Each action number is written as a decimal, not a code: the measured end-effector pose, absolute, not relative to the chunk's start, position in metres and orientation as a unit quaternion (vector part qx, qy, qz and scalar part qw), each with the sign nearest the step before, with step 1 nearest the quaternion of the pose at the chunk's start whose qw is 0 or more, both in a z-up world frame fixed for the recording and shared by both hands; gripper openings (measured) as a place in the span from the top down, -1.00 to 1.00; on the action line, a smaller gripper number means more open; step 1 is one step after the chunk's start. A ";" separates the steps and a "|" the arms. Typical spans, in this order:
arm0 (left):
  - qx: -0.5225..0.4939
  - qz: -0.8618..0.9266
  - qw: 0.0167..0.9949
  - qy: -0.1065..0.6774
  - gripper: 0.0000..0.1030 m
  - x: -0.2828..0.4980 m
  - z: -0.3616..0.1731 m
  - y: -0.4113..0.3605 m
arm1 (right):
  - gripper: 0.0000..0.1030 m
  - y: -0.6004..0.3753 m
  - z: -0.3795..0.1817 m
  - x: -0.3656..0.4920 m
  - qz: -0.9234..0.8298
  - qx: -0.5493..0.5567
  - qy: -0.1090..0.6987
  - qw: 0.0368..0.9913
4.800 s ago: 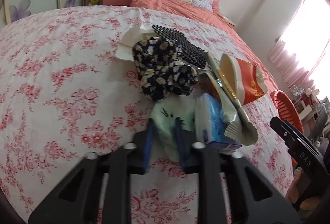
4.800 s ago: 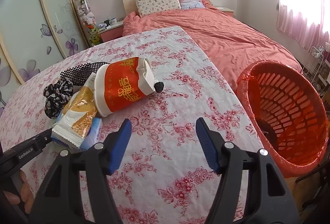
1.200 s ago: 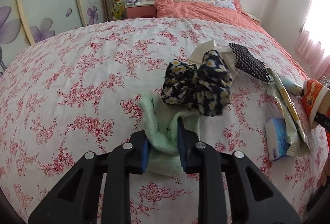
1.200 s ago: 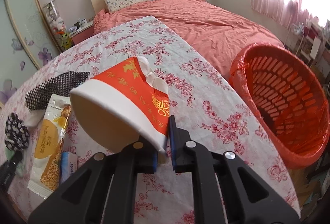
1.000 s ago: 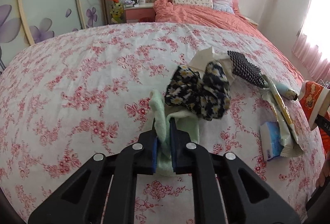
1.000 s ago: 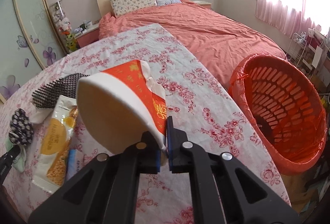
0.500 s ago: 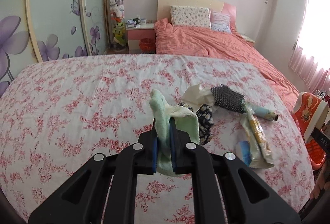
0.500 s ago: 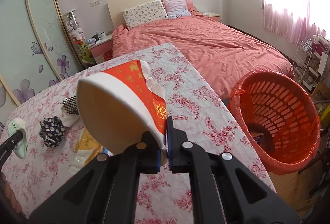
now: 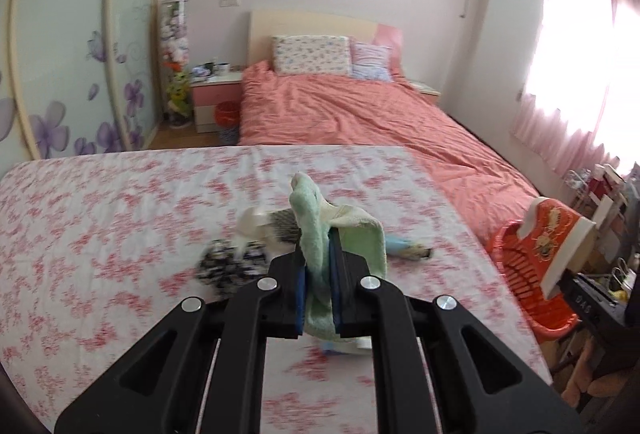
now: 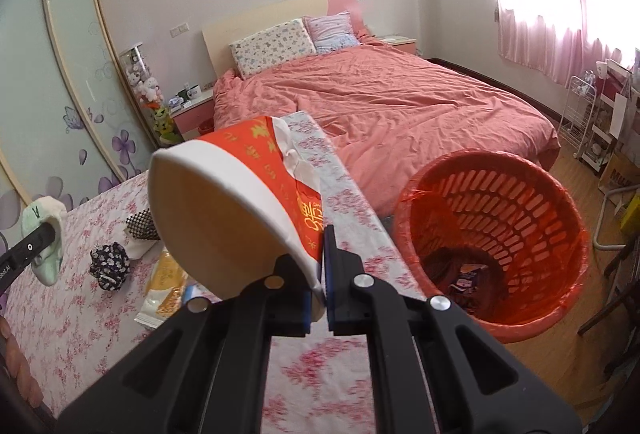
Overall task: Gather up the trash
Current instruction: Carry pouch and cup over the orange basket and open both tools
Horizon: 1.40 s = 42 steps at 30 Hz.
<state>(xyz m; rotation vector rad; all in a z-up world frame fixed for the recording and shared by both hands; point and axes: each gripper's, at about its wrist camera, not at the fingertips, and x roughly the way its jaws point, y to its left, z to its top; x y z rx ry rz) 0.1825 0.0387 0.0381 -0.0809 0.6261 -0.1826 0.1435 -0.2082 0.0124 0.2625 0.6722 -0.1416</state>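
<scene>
My left gripper (image 9: 319, 294) is shut on a pale green cloth (image 9: 320, 234) and holds it above the flowered table (image 9: 100, 226). It also shows in the right wrist view (image 10: 44, 246) at the far left. My right gripper (image 10: 318, 298) is shut on the rim of a red and white paper noodle bowl (image 10: 240, 210), held in the air to the left of the orange trash basket (image 10: 492, 246). The bowl also shows in the left wrist view (image 9: 556, 238) over the basket (image 9: 520, 282). The basket holds some wrappers at its bottom.
On the table lie a black flowered scrunchie (image 10: 109, 265), a black hairbrush (image 10: 140, 224), a yellow snack packet (image 10: 166, 284) and a blue tissue pack (image 10: 190, 294). A pink bed (image 10: 380, 94) stands behind. A white rack (image 10: 592, 122) stands at the right wall.
Both grippers have risen with their loads. The right one has carried the bowl closer to the basket. The left one has lifted the green cloth off the table.
</scene>
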 end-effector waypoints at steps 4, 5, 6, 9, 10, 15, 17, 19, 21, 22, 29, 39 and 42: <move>-0.037 -0.141 0.940 0.308 0.81 0.185 0.041 -0.006 | 0.88 -0.244 0.014 0.135 -0.091 0.147 0.327 0.929; -0.037 -0.155 0.937 0.310 0.81 0.187 0.041 -0.018 | 0.88 -0.254 0.014 0.133 -0.097 0.151 0.326 0.928; -0.036 -0.167 0.935 0.311 0.81 0.188 0.040 -0.029 | 0.88 -0.265 0.013 0.131 -0.105 0.158 0.325 0.926; -0.030 -0.208 0.925 0.318 0.81 0.191 0.035 -0.068 | 0.88 -0.302 0.009 0.124 -0.132 0.180 0.322 0.920; -0.028 -0.221 0.921 0.320 0.81 0.193 0.034 -0.082 | 0.88 -0.310 0.008 0.123 -0.138 0.184 0.322 0.918; -0.010 -0.277 0.903 0.327 0.81 0.197 0.023 -0.147 | 0.88 -0.359 -0.002 0.116 -0.165 0.214 0.319 0.908; 0.000 -0.297 0.895 0.331 0.81 0.200 0.017 -0.173 | 0.88 -0.373 -0.005 0.116 -0.171 0.222 0.317 0.906; 0.008 -0.310 0.890 0.335 0.81 0.202 0.013 -0.192 | 0.88 -0.386 -0.010 0.117 -0.172 0.230 0.316 0.904; 0.014 -0.320 0.884 0.340 0.81 0.204 0.007 -0.210 | 0.88 -0.398 -0.014 0.120 -0.172 0.238 0.316 0.902; 0.016 -0.324 0.881 0.345 0.81 0.207 0.004 -0.218 | 0.88 -0.403 -0.017 0.122 -0.173 0.242 0.316 0.901; 0.028 -0.313 0.865 0.390 0.34 0.226 -0.021 -0.253 | 0.50 -0.434 -0.037 0.137 -0.169 0.260 0.329 0.892; 0.032 -0.266 0.882 0.388 -0.10 0.222 -0.019 -0.230 | 0.02 -0.428 -0.041 0.129 -0.193 0.237 0.329 0.894; 0.056 -0.233 0.900 0.364 -0.39 0.213 -0.013 -0.215 | -0.20 -0.414 -0.033 0.128 -0.203 0.209 0.325 0.900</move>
